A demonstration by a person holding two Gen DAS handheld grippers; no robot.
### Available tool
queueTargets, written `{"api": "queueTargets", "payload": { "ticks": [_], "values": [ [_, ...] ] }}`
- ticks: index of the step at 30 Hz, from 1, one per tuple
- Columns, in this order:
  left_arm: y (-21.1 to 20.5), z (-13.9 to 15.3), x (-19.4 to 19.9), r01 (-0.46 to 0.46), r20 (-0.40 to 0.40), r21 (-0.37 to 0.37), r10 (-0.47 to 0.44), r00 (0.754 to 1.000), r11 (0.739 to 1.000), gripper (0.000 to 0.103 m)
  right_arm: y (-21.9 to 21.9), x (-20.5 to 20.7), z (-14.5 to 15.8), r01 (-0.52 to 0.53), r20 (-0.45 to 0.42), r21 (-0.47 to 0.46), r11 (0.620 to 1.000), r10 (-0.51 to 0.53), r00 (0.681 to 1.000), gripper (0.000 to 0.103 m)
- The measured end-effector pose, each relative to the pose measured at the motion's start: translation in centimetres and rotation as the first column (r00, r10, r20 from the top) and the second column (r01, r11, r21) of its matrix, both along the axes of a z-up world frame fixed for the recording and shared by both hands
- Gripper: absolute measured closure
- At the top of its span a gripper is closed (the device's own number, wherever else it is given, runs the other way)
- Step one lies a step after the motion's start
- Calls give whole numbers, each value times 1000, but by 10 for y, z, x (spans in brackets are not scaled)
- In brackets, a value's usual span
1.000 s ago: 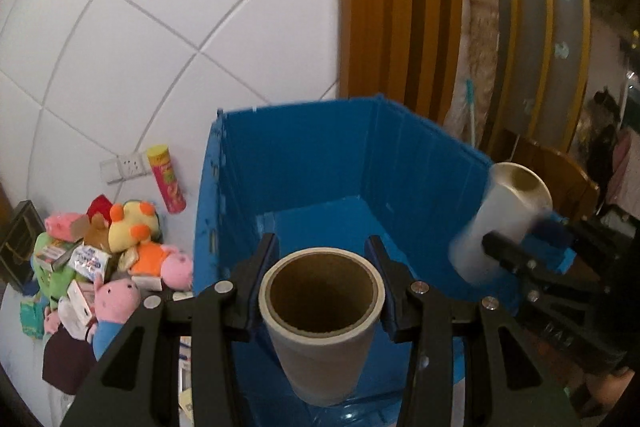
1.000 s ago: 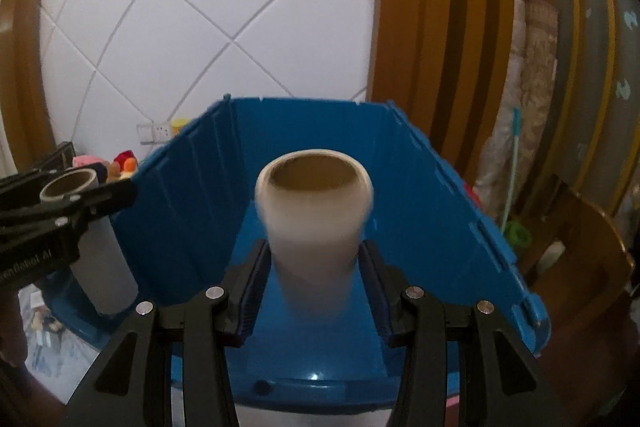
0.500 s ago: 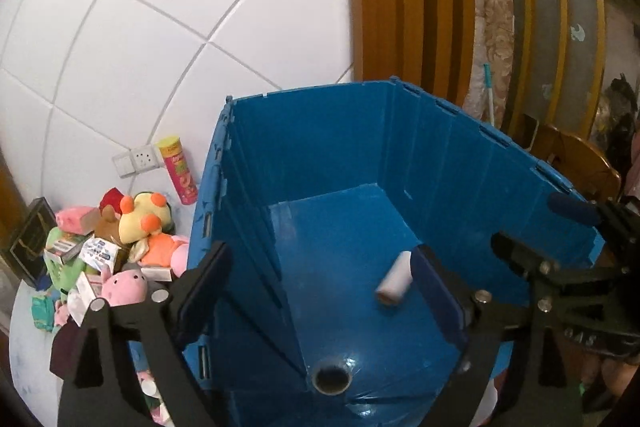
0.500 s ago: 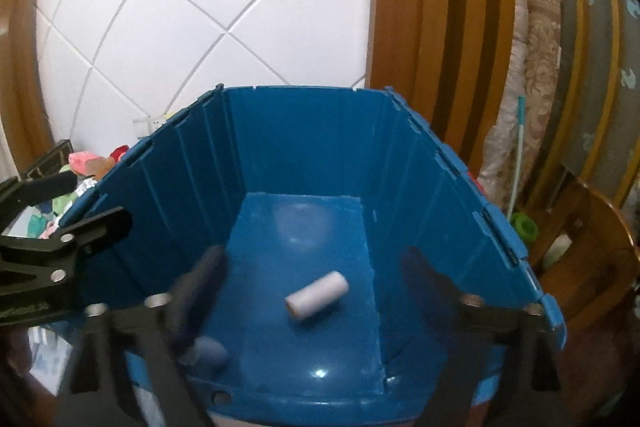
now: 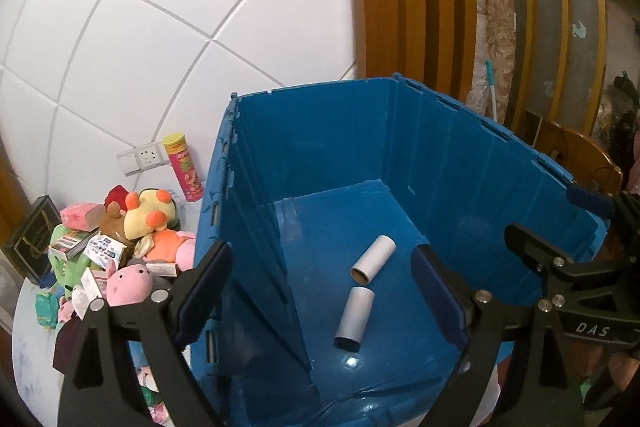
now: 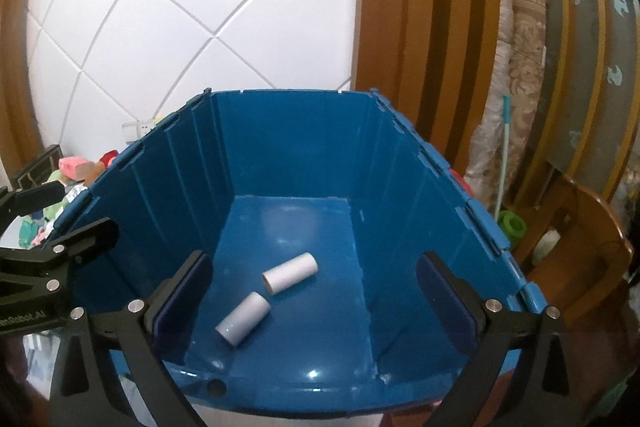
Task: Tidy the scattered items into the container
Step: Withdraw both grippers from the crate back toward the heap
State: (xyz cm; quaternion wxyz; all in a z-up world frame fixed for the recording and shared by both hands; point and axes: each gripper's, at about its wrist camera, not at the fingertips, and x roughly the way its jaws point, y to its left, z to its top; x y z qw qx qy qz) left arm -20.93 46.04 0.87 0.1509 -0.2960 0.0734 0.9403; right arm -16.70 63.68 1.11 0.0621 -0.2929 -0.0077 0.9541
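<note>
- Now two pale cardboard-cored rolls lie on their sides on the floor of the deep blue plastic crate (image 5: 472, 163): the farther roll (image 5: 373, 258) and the nearer roll (image 5: 354, 319) sit end to end, almost touching, towards the near wall.
- Above the crate's near rim, the left tool (image 5: 320, 291) has its jaws spread wide and holds nothing; the right tool (image 6: 314, 293) is likewise spread and empty, with both rolls visible between its pads.
- Left of the crate, on the pale surface (image 5: 28, 379), a heap of scattered items remains: a yellow and orange plush toy (image 5: 146, 213), a pink plush pig (image 5: 130, 285), small printed cartons (image 5: 105, 247) and a tall pink and yellow snack tube (image 5: 184, 167) standing by the wall.
- By this reading, the job is partway along: some things are in, many are out, so another fetch from the heap is probably due.
- To do it well, each tool should lift clear of the crate's rim before swinging left, so the jaws do not knock the wall.
- Soft plush wants a pinch across the body rather than a limb; the cartons are better gripped across their narrow faces.
- The snack tube may topple if nudged, so closing on its middle squarely would be safest.
- Things should be let go low inside the crate, so they do not bounce out.
</note>
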Motion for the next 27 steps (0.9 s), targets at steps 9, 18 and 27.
{"api": "queueTargets", "payload": {
  "ticks": [9, 18, 27],
  "values": [
    [-16, 4, 6, -21, -7, 15, 21, 1000, 1000, 12, -11, 0, 4, -7, -4, 8, 1000, 7, 1000, 0],
    [-36, 6, 12, -78, -15, 19, 78, 997, 997, 12, -27, -1, 6, -44, -9, 15, 999, 44, 999, 0],
    [-58, 10, 24, -133, -26, 23, 134, 991, 991, 11, -48, 0, 12, -103, -23, 15, 995, 103, 994, 0]
  ]
}}
